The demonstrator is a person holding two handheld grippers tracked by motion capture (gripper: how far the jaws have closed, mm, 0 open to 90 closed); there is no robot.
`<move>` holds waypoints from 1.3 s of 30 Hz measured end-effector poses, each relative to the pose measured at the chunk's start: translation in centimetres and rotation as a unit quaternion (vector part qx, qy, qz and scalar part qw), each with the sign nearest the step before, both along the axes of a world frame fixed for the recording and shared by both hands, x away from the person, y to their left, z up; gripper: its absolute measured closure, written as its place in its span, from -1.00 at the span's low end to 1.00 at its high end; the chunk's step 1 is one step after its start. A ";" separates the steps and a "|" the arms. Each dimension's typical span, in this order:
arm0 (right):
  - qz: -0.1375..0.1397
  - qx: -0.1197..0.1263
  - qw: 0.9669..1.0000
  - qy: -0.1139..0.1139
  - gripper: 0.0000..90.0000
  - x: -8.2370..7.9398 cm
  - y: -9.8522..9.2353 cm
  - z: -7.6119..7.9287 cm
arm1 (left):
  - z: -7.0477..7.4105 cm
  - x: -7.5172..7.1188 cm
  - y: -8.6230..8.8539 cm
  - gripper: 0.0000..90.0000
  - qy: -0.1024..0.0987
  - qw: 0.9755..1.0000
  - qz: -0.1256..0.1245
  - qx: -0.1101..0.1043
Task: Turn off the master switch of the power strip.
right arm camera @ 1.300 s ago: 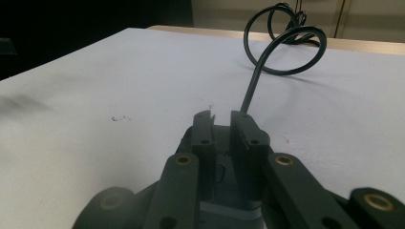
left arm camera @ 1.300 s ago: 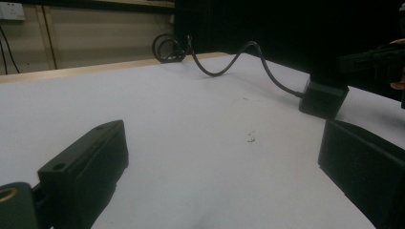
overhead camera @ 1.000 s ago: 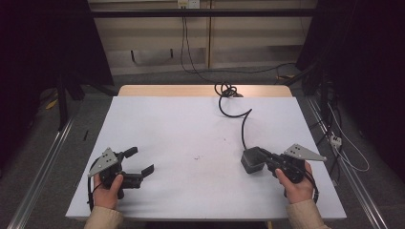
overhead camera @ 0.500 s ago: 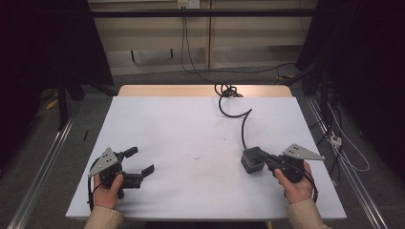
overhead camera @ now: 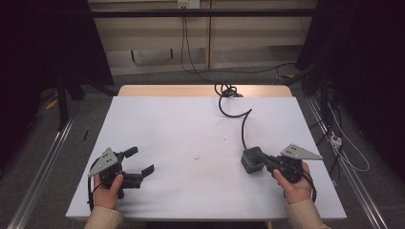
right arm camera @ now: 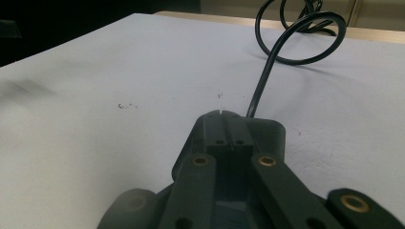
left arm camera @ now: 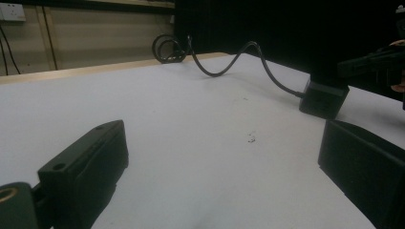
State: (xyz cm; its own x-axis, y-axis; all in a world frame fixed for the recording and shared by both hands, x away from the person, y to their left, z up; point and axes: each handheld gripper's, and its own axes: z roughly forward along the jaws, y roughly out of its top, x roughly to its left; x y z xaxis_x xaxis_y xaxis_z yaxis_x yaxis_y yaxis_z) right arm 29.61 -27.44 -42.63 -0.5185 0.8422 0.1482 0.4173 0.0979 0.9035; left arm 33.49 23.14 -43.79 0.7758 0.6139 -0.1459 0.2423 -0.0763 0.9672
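Left hand (overhead camera: 109,187): yours, coming in at the bottom left of the high view, resting on the counter (overhead camera: 191,138) near its front edge.
Left tongs (overhead camera: 139,162): you hold them low over the white top, pointing toward the middle; the jaws stand wide apart with nothing between them. In the left gripper view the two black jaws rise at the bottom left and bottom right with bare counter between.
Grey plate: the three-cornered plate sits on top of the left tongs, above your knuckles.
Counter: white top, with a strip of pale wood at the far edge; a few small dark specks (overhead camera: 197,157) lie near the middle.
Cable (overhead camera: 243,125): black, coiled in loops at the far edge of the counter, then running in a curve down to the adapter.
Adapter (overhead camera: 253,159): a dark grey box lying flat on the counter, right of the middle, in the near half; the cable enters its far side.
Right tongs (overhead camera: 263,162): the jaws are drawn fully together, tips against tip, lying over the near part of the adapter. In the right gripper view the closed jaws (right arm camera: 224,125) cover the top of the box, and the cable (right arm camera: 260,86) leaves just past them. I cannot tell whether they pinch any part of it.
Right hand (overhead camera: 293,183): yours, at the bottom right, wrapped around the tongs' handle, well apart from the left hand.
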 end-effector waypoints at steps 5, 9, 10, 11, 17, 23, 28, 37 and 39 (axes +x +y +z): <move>0.000 -0.002 1.000 0.001 1.00 0.0 0.1 -0.1 | 0.0 0.0 0.0 -0.94 0.000 1.000 0.000 0.001; -0.003 -0.005 1.000 0.001 1.00 0.1 0.0 -0.2 | 0.0 0.0 0.0 -0.94 0.000 1.000 0.000 0.001; -0.003 -0.005 1.000 0.001 1.00 0.1 -0.1 -0.2 | 0.0 0.0 0.0 -0.94 0.000 1.000 0.000 0.001; -0.003 -0.005 1.000 0.001 1.00 0.1 -0.1 -0.2 | 0.0 0.0 0.0 -0.94 0.000 1.000 0.000 0.001; 0.000 -0.009 1.000 0.005 1.00 0.1 -0.1 -0.2 | 0.0 0.0 0.0 -0.94 0.000 1.000 -0.001 0.001; 0.001 -0.012 1.000 0.005 1.00 0.1 -0.1 -0.3 | 0.0 0.0 0.0 -0.94 0.000 1.000 -0.001 0.000; 0.001 -0.012 1.000 0.003 1.00 0.1 0.0 -0.3 | 0.0 0.0 0.0 -0.94 -0.001 1.000 -0.001 0.001; 0.002 -0.014 1.000 0.001 1.00 0.1 0.0 -0.3 | 0.0 0.0 0.0 -0.94 -0.001 1.000 -0.001 0.001; 0.002 -0.014 1.000 0.002 1.00 0.1 0.0 -0.3 | 0.0 0.0 0.0 -0.94 -0.001 1.000 -0.001 0.000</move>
State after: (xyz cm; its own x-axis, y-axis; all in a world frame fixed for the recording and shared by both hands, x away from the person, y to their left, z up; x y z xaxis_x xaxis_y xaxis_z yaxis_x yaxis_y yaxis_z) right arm 29.71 -27.43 -42.92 -0.5211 0.8440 0.1269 0.4204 0.1245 0.8988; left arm 33.46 23.19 -43.77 0.7777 0.6120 -0.1440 0.2403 -0.0777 0.9676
